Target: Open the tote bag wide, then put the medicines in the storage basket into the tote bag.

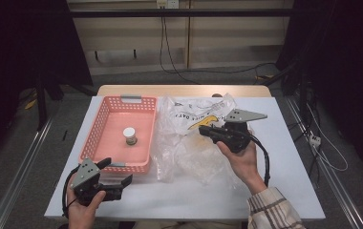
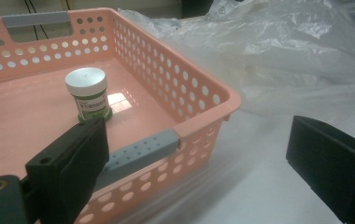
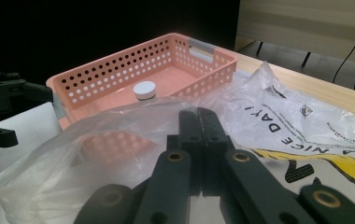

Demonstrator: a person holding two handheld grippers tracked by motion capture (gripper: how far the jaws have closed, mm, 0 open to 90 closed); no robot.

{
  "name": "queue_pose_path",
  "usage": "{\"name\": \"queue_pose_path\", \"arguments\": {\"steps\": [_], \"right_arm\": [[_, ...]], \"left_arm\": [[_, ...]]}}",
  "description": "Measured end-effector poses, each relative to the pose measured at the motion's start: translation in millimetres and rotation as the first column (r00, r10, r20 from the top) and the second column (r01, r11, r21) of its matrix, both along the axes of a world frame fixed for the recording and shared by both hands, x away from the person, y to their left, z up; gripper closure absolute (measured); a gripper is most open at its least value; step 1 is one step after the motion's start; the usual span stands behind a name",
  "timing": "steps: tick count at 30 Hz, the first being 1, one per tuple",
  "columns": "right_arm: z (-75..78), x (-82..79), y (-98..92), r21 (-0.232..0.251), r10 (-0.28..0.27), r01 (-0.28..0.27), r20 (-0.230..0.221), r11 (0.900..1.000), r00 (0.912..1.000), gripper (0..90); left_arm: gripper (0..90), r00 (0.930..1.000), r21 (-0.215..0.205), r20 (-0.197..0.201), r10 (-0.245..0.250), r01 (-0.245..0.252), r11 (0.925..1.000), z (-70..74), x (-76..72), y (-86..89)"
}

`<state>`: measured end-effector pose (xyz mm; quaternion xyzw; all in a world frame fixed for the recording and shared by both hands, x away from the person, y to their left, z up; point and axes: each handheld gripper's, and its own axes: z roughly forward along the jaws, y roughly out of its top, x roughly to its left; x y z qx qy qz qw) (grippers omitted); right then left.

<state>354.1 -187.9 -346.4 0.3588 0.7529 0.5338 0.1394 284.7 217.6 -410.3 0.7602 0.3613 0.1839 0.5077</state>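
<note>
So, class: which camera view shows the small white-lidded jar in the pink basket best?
The left gripper view: the jar stands close, with its white lid and green label clear. The high view shows the jar small, from above, in the basket. The right gripper view shows mostly the lid behind the basket wall.

The high view looked forward and down over the whole surface point(image 1: 284, 191). Each gripper view sat low and close behind its own jaws. All three shared the pink basket point(image 1: 104, 125) point(image 2: 199, 107) point(image 3: 96, 79).
</note>
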Motion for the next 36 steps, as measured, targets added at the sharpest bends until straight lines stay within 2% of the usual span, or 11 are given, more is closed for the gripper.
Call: {"name": "queue_pose_path", "arguments": {"steps": [5, 9, 17, 21, 22, 24, 28, 32, 36], "right_arm": [[-2.3, 1.6, -1.3, 0.019, -0.009, 0.009, -0.004, 1.000, 1.0000, 90.0], [-3.2, 2.8, -0.9, 0.014, -0.005, 0.005, -0.004, 1.000, 1.0000, 90.0], [-6.9, 3.7, -4.9, 0.022, -0.003, 0.003, -0.017, 1.000, 0.9999, 90.0], [-7.4, 4.8, -4.9, 0.022, -0.002, 0.002, -0.021, 1.000, 0.9998, 90.0], [-7.5, 4.7, -4.5, 0.022, -0.002, 0.002, -0.022, 1.000, 0.9997, 90.0], [-7.8, 4.5, -3.8, 0.021, 0.001, -0.001, -0.022, 1.000, 0.9997, 90.0], [-7.8, 3.7, -2.4, 0.022, 0.008, -0.007, -0.024, 1.000, 0.9997, 90.0], [-8.0, 3.2, -2.7, 0.020, 0.017, -0.017, -0.024, 1.000, 0.9996, 90.0], [-9.1, 1.8, -1.5, 0.018, 0.024, -0.024, -0.027, 1.000, 0.9993, 90.0]], "left_arm": [[5.6, 0.9999, -0.001, -0.003, -0.011, 0.011, 0.9999, -0.7, -0.1, 0.6], [5.6, 0.9999, -0.017, -0.011, 0.001, -0.001, 0.9999, 0.4, 1.5, 4.6], [5.6, 0.9999, -0.007, -0.008, -0.007, 0.007, 0.9999, 5.7, 5.5, 4.9], [6.8, 0.9994, -0.005, -0.019, -0.029, 0.029, 0.9996, 7.2, 8.5, 4.6], [6.9, 0.9986, 0.001, -0.035, -0.041, 0.041, 0.9991, 8.9, 11.9, 4.8], [7.2, 0.9986, -0.006, -0.042, -0.031, 0.031, 0.9995, 10.5, 15.6, 5.5], [7.8, 0.9970, 0.009, -0.066, -0.042, 0.043, 0.9990, 17.2, 22.2, 5.9], [8.4, 0.9957, 0.032, -0.063, -0.068, 0.070, 0.9971, 24.3, 27.7, 4.6], [9.6, 0.9954, 0.049, -0.065, -0.070, 0.073, 0.9961, 28.3, 33.7, 2.5]]}}
